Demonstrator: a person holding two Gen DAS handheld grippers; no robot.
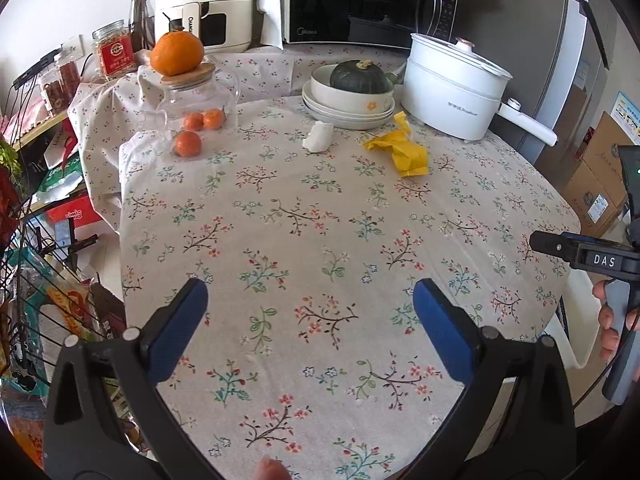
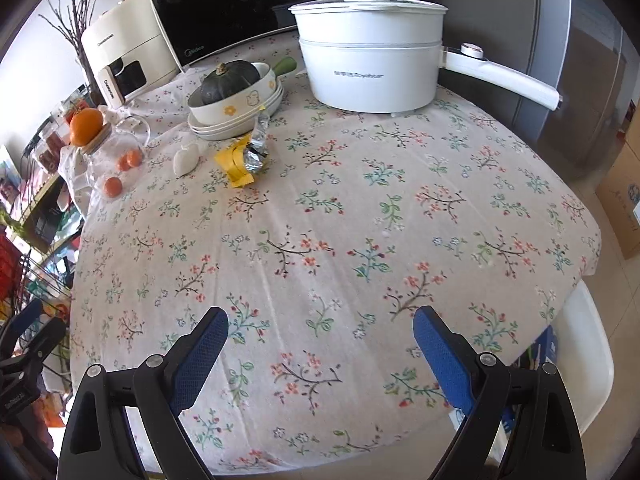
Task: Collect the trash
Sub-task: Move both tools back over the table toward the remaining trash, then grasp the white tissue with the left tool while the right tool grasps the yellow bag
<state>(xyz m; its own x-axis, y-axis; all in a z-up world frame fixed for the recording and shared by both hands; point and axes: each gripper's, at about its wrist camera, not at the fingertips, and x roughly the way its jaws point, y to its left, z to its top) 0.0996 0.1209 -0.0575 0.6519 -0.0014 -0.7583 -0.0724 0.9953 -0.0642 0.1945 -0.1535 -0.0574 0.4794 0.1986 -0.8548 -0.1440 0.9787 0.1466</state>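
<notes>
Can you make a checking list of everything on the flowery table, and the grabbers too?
Surface: flower-print tablecloth, bare in front.
Job's things: crumpled yellow wrapper with silver foil inside; crumpled white tissue beside it.
Clutter: white electric pot with lid; dark green squash in a cream bowl on stacked plates; large orange on a glass jar's wooden lid; small oranges nearby.
Grippers: left hand-held gripper open, empty; right hand-held gripper open, empty.
Cables: nothing seen.
Surroundings: black microwave, cream air fryer, crowded wire shelf.
</notes>
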